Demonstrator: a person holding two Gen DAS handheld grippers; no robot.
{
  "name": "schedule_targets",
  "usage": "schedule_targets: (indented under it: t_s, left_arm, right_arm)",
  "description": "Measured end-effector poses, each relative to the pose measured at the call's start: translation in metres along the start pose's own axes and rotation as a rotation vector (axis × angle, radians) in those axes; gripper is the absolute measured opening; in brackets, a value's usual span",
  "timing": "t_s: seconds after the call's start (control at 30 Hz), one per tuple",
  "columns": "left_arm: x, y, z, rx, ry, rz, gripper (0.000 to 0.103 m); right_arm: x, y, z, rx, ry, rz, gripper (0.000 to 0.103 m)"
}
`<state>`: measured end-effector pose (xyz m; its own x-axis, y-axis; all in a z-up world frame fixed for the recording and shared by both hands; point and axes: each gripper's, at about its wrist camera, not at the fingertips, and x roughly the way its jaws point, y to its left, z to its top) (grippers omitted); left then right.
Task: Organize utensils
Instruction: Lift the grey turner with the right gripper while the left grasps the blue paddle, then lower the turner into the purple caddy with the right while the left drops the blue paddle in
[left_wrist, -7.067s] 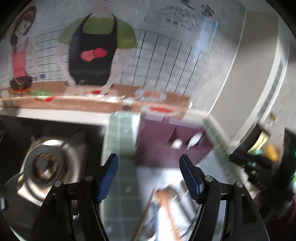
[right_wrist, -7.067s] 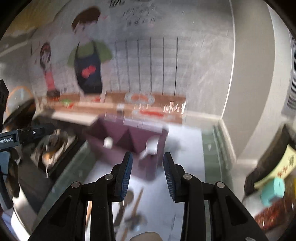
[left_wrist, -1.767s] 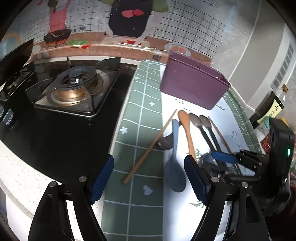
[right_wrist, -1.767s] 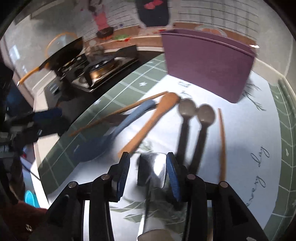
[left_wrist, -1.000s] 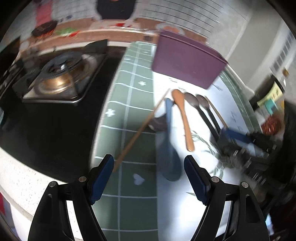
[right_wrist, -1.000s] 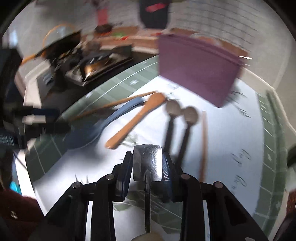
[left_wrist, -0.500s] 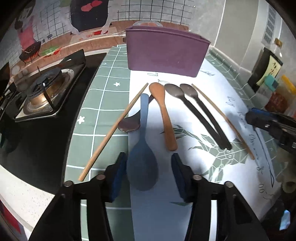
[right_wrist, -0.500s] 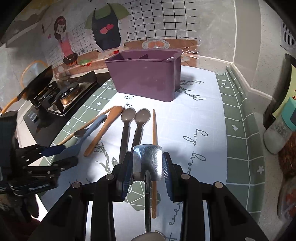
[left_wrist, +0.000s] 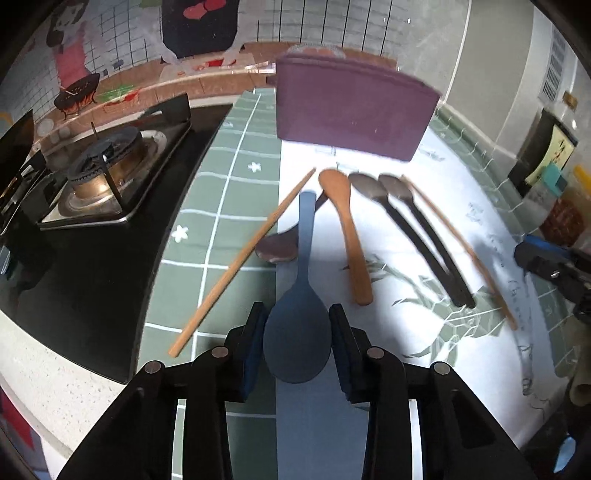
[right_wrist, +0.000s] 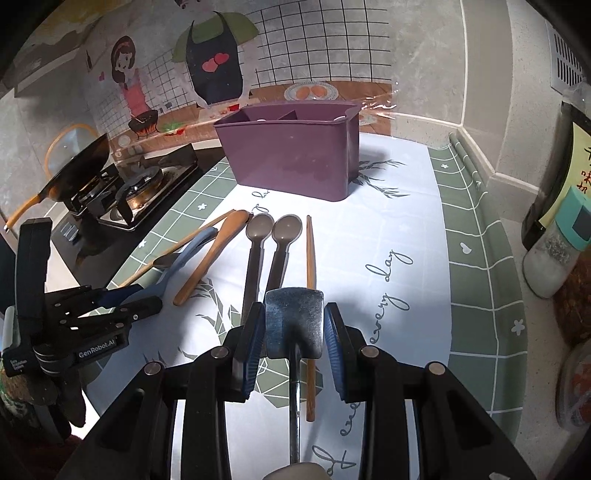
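My left gripper (left_wrist: 297, 345) is shut on the bowl of a blue rice paddle (left_wrist: 300, 332) lying on the mat. My right gripper (right_wrist: 294, 328) is shut on a metal spatula (right_wrist: 294, 321) and holds it above the mat. On the mat lie a wooden spoon (left_wrist: 349, 229), two dark spoons (left_wrist: 402, 229), two wooden chopsticks (left_wrist: 243, 258) and a small dark spoon (left_wrist: 277, 251). The purple divided utensil box (right_wrist: 291, 158) stands beyond them. The left gripper also shows in the right wrist view (right_wrist: 144, 295).
A gas stove (left_wrist: 103, 177) sits to the left, with a wok (right_wrist: 74, 166) on its far burner. Bottles and jars (right_wrist: 554, 251) stand on the right by the wall. The patterned mat (right_wrist: 480, 258) covers the counter.
My left gripper has closed on the blue rice paddle's bowl. My right gripper still holds the metal spatula, a little nearer the mat's front.
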<state>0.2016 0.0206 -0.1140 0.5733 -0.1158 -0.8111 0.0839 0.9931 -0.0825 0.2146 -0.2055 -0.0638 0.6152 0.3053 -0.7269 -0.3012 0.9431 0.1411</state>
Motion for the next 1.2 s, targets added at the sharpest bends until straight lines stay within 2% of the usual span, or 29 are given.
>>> schedule_targets:
  t_s: [0.23, 0.43, 0.67, 0.7, 0.73, 1.0, 1.1, 1.2]
  left_arm:
    - [-0.048, 0.007, 0.018, 0.014, -0.15, 0.001, 0.035]
    - [-0.076, 0.009, 0.037, 0.012, -0.208, -0.025, 0.034]
    - [-0.088, 0.01, 0.058, -0.005, -0.179, -0.077, 0.025]
    - [-0.087, 0.01, 0.06, -0.01, -0.174, -0.088, 0.014]
    - [-0.087, 0.011, 0.061, -0.014, -0.168, -0.095, 0.011]
    - [-0.086, 0.013, 0.064, -0.015, -0.165, -0.118, 0.011]
    - [-0.093, 0.015, 0.069, -0.023, -0.184, -0.146, 0.011]
    - [-0.111, 0.014, 0.089, -0.018, -0.227, -0.196, 0.011]
  right_arm:
    - [-0.006, 0.002, 0.009, -0.01, -0.031, -0.003, 0.029]
    - [-0.013, 0.007, 0.019, -0.024, -0.07, 0.001, 0.029]
    - [-0.022, 0.01, 0.035, -0.037, -0.122, 0.001, 0.029]
    - [-0.022, 0.01, 0.037, -0.038, -0.125, 0.0, 0.029]
    - [-0.022, 0.011, 0.039, -0.038, -0.127, -0.002, 0.029]
    - [-0.019, 0.012, 0.044, -0.044, -0.123, -0.01, 0.029]
    - [-0.019, 0.013, 0.049, -0.04, -0.131, -0.013, 0.029]
    - [-0.03, 0.012, 0.068, -0.04, -0.176, -0.018, 0.029]
